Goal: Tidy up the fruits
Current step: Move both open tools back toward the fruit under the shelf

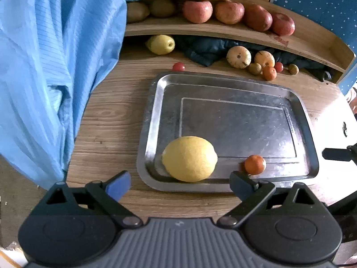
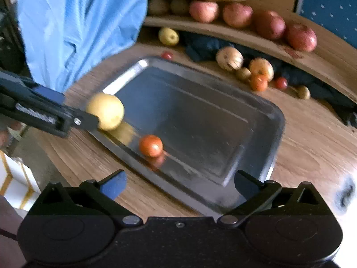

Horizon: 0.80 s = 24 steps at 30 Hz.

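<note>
A metal tray (image 1: 223,84) lies on the wooden table and also shows in the right wrist view (image 2: 256,134). In its near corner lie a yellow lemon (image 1: 189,158) (image 2: 107,110) and a small orange fruit (image 1: 255,164) (image 2: 151,145). My left gripper (image 1: 180,184) is open just in front of the lemon, holding nothing. My right gripper (image 2: 180,184) is open and empty over the tray's near edge. The left gripper's fingers (image 2: 87,119) reach in beside the lemon in the right wrist view.
Behind the tray lie a yellow pear (image 1: 161,44), a cherry tomato (image 1: 178,67), and a cluster of small fruits (image 1: 256,62) on a dark cloth. A shelf (image 1: 223,30) carries apples, kiwis and bananas. A blue garment (image 1: 49,67) hangs at left.
</note>
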Tool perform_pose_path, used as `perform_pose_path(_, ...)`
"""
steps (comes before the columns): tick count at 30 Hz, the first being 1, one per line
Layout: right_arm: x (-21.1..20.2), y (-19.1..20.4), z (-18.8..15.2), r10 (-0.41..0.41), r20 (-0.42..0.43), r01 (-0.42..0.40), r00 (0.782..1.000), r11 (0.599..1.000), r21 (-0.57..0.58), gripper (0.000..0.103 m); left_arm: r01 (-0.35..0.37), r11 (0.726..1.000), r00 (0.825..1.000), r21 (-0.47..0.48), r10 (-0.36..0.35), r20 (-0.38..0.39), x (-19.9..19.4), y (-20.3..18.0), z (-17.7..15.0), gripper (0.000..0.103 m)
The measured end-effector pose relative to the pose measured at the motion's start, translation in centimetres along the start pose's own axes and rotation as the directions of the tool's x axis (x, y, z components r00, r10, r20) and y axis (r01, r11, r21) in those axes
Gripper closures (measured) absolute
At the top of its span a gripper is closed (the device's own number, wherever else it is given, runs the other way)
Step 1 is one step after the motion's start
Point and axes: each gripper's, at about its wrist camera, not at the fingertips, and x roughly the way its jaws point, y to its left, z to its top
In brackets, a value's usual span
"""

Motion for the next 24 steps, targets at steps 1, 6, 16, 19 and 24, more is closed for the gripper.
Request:
perform_pose_path(1,-0.1,-0.1,-0.2,-0.010,-0.006,0.010,1.000,1.000,0.007,0.001,-0.003,1.000,1.000,-0.002,0.003,0.002,-0.1,0.2,0.0,0.004)
perform_pose_path(6,-0.6,-0.4,-0.4,-0.031,-0.018,0.032,0.999,0.999,0.035,0.001,-0.017,1.000,1.000,-0.010,0.017,0.008,-0.4,0.9,0.6,0.004)
perform_pose_path(16,-0.2,-1.1,1.6,-0.064,-0.006,0.065,0.998,0.996,0.059,0.001,-0.052,0.998,0.998,0.017,0.052,0.034,-0.2,1.9,3.1,0.001)
perform_pose_path(19,-0.1,-1.2,2.6,-0.078,-0.002,0.078,0.997,0.995,0.062,0.001,-0.052,0.998,0.998,0.024,0.051,0.045,-0.1,2.3,4.0,0.001)
perform_pose_path(24,0.4,-1.4,4.5,-0.098,0.007,0.097,0.995,0.993,0.073,0.001,-0.048,0.998,0.997,0.027,0.047,0.060,0.4,3.5,5.7,0.001)
